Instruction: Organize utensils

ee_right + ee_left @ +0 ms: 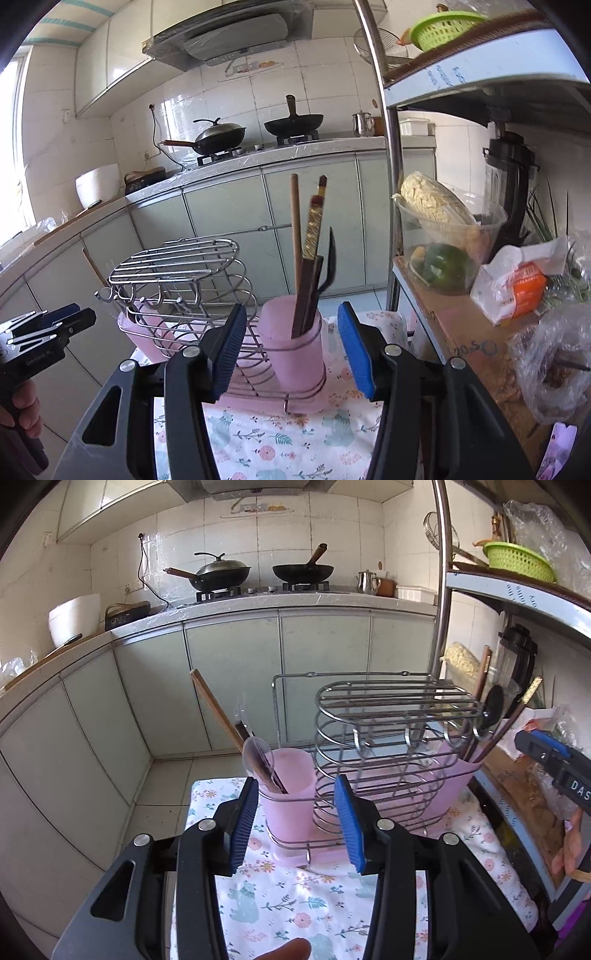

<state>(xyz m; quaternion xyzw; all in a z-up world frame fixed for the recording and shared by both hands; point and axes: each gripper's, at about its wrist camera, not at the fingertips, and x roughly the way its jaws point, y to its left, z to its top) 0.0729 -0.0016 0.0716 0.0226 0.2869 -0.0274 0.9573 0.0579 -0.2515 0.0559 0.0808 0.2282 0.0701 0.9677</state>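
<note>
Both the left hand-held gripper (pixel 295 823) and right hand-held gripper (pixel 291 349) gape wide, empty. Thin, stiff, light brown wooden chopsticks (pixel 308 254) stand in a pink plastic cup (pixel 295 362); pinching mid-shaft probably suits their slippery lacquer.

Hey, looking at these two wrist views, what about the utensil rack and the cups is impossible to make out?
- Left wrist view: lower ends of the utensils in the left pink cup, behind its frosted wall.
- Right wrist view: the spoon is backlit, so its material is unclear; the right pink cup hides the chopsticks' tips.
- Both views: the wire rack's middle compartment, blocked by its wire lid.
</note>
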